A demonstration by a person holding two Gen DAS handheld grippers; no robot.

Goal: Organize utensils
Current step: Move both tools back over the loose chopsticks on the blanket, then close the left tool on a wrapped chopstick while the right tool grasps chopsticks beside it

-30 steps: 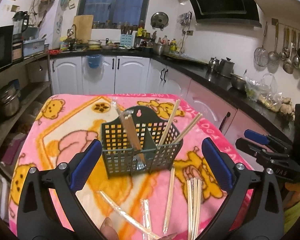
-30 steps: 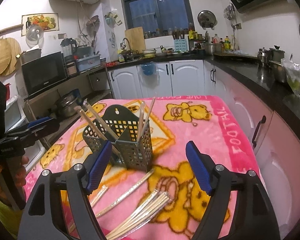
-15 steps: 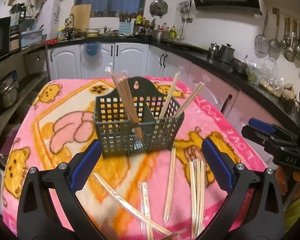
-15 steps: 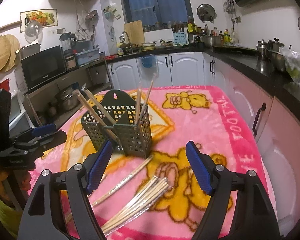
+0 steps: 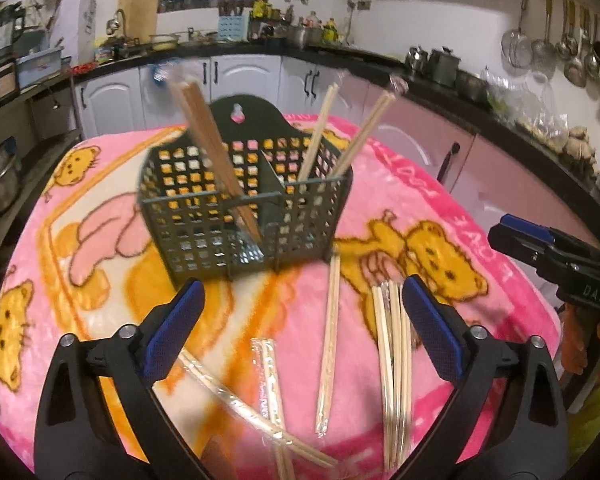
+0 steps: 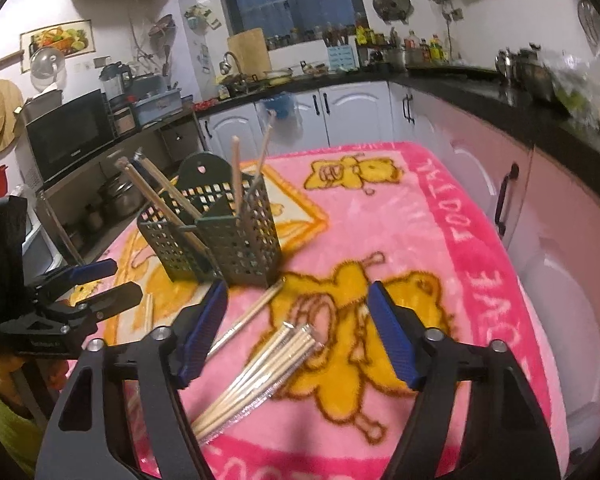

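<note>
A dark green mesh utensil caddy (image 5: 244, 208) stands on the pink blanket; it also shows in the right wrist view (image 6: 216, 240). Brown chopsticks (image 5: 216, 152) lean in its left compartment, two pale ones (image 5: 340, 136) in its right. Loose wrapped chopsticks lie in front: a bundle (image 5: 392, 360), a single pair (image 5: 330, 344) and a short packet (image 5: 268, 376). My left gripper (image 5: 300, 332) is open and empty above them. My right gripper (image 6: 300, 332) is open and empty over the bundle (image 6: 260, 376).
The table under the pink bear blanket (image 6: 400, 240) ends close to the pink cabinets (image 6: 540, 220) on the right. A shelf with pots (image 6: 112, 200) and a microwave (image 6: 68, 136) stands at the left. Each gripper shows in the other's view.
Both grippers have dropped and moved closer to the table, so the caddy and loose chopsticks look larger. Both stay open and empty. Nothing on the table has moved.
</note>
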